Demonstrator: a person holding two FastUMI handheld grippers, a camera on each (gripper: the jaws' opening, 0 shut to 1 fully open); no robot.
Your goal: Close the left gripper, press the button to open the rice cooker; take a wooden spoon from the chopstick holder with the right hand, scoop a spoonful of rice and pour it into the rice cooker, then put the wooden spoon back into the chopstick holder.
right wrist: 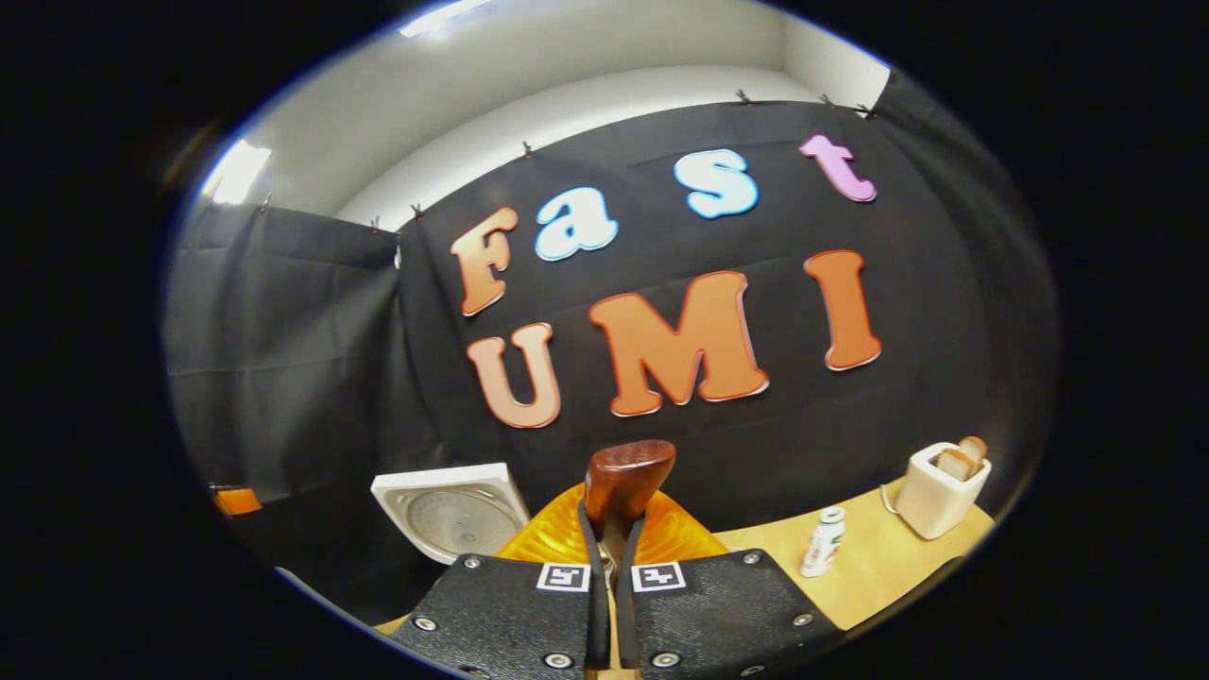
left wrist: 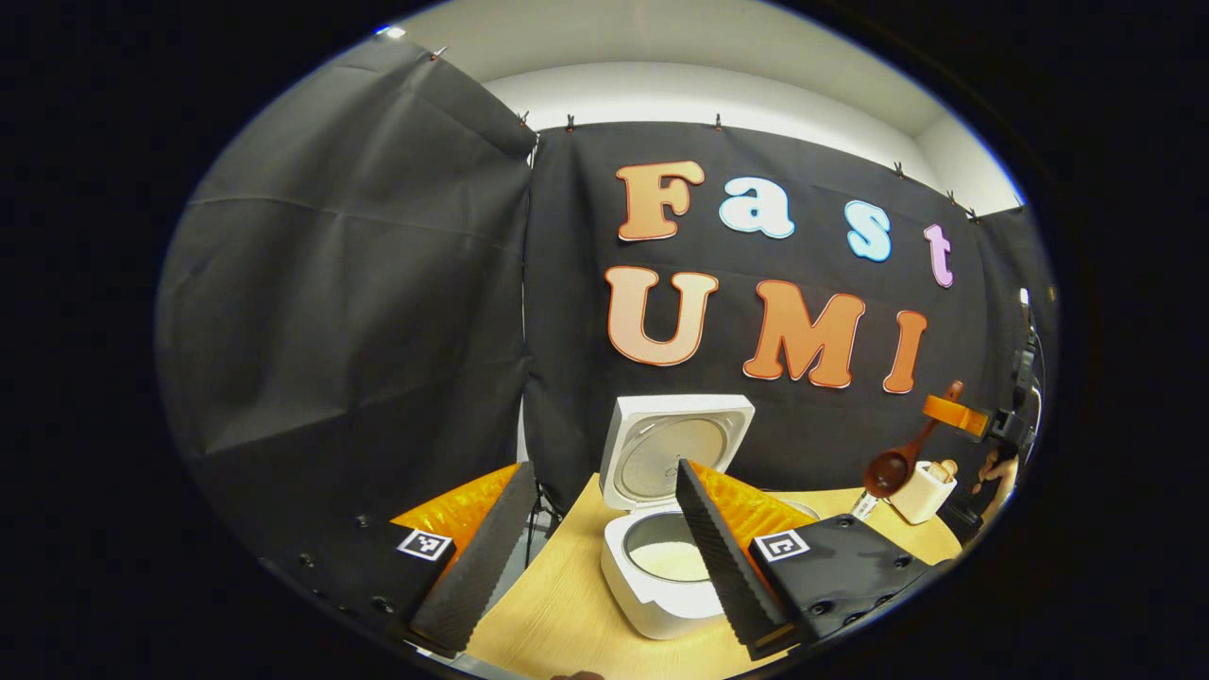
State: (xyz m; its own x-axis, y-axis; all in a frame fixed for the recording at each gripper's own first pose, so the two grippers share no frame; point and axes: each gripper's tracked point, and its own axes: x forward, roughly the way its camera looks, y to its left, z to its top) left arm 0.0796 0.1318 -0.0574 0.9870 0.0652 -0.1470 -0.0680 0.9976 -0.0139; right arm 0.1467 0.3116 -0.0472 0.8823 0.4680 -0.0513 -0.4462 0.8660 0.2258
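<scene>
The white rice cooker (left wrist: 661,595) stands on the wooden table with its lid (left wrist: 675,449) raised, and pale rice shows in the pot (left wrist: 669,559). My left gripper (left wrist: 604,472) is open wide in front of it, one finger on each side of the cooker and nothing between them. At the far right, the right gripper (left wrist: 937,412) holds the wooden spoon (left wrist: 893,465) in the air, bowl end hanging down beside the white chopstick holder (left wrist: 921,493). In the right gripper view, my right gripper (right wrist: 610,543) is shut on the wooden spoon (right wrist: 626,477), whose brown end sticks up between the fingers.
A small white bottle (right wrist: 824,540) stands on the table (right wrist: 869,571) left of the chopstick holder (right wrist: 940,493), which holds other wooden utensils. The raised cooker lid (right wrist: 453,510) shows at lower left. A hand (left wrist: 996,469) holds the right gripper. Black cloth walls close the back and left.
</scene>
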